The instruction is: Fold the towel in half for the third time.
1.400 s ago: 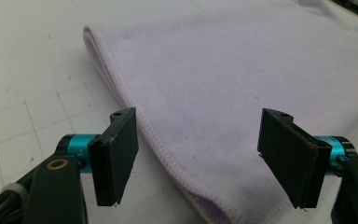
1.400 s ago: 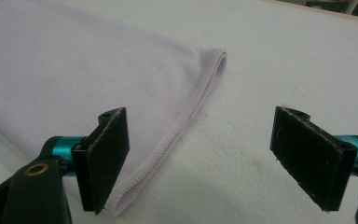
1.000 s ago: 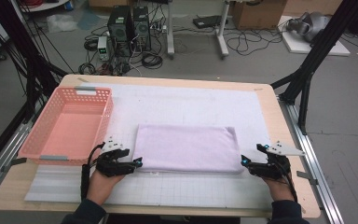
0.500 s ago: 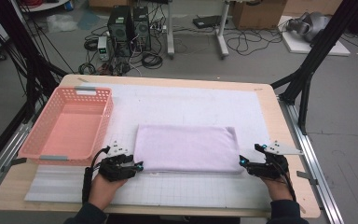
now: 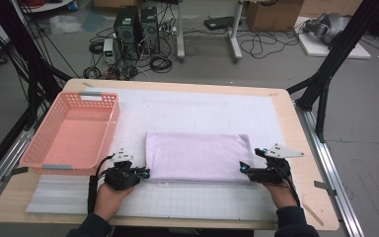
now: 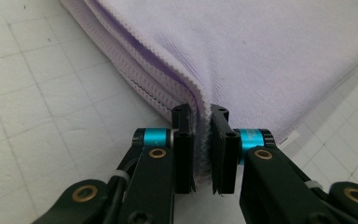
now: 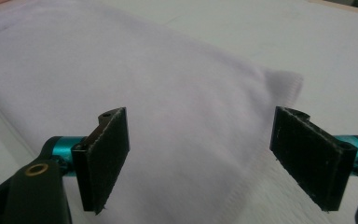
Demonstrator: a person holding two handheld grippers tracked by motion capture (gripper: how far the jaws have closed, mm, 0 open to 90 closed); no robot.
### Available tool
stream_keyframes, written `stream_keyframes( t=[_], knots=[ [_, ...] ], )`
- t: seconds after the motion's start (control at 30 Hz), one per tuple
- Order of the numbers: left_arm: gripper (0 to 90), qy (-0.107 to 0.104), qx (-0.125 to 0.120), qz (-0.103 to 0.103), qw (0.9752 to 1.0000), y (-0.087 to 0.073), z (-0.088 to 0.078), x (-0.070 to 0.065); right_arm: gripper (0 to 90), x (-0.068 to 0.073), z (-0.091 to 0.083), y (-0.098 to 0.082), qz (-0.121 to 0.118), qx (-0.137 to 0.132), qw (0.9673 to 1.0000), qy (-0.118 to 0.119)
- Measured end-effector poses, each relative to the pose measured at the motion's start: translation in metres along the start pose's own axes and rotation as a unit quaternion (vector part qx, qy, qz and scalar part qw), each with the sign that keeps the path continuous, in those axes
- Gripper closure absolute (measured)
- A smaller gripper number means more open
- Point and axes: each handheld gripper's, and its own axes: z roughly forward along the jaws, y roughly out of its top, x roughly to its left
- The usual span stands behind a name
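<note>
Left gripper [image 6: 202,140]: jaws just closed, clamped on folded lilac towel [image 6: 270,56] hem. Right gripper [image 7: 200,158]: jaws wide apart, towel corner between them, untouched.

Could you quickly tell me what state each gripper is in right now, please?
Left gripper: has just been closing, now shut on the near corner of the folded towel.
Right gripper: open, towel corner between its fingers, not gripped.

folded towel [image 5: 197,155], pink basket [image 5: 71,131], two grippers
</note>
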Motion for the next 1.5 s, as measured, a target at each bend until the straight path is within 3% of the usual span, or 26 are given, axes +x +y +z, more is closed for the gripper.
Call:
stream_keyframes(
  t=[0.23, 0.37, 0.6, 0.83, 1.23, 1.5],
  knots=[
    [81.9, -0.004, -0.022, -0.013, 0.9997, 0.004, -0.007, 0.003, 18.4, 0.016, 0.025, 0.024, -0.009, -0.011, 0.9991, 0.041],
    [81.8, -0.011, -0.031, -0.015, 0.9993, 0.005, -0.011, 0.004, 18.4, 0.028, 0.049, 0.045, -0.031, -0.009, 0.9973, 0.066],
    [81.5, -0.02, -0.034, -0.018, 0.9991, 0.004, -0.012, 0.007, 18.4, 0.046, 0.094, 0.079, -0.055, 0.02, 0.9932, 0.101],
    [81.6, -0.018, -0.032, -0.016, 0.9992, 0.004, -0.011, 0.007, 18.9, 0.057, 0.135, 0.101, -0.068, 0.055, 0.9875, 0.131],
    [81.4, -0.019, -0.03, -0.016, 0.9992, 0.002, -0.01, 0.007, 19.7, 0.079, 0.184, 0.132, -0.107, 0.077, 0.9798, 0.15],
    [81.3, -0.022, -0.027, -0.017, 0.9992, 0.002, -0.01, 0.007, 24.4, 0.091, 0.213, 0.142, -0.114, 0.093, 0.9758, 0.162]
  ],
)
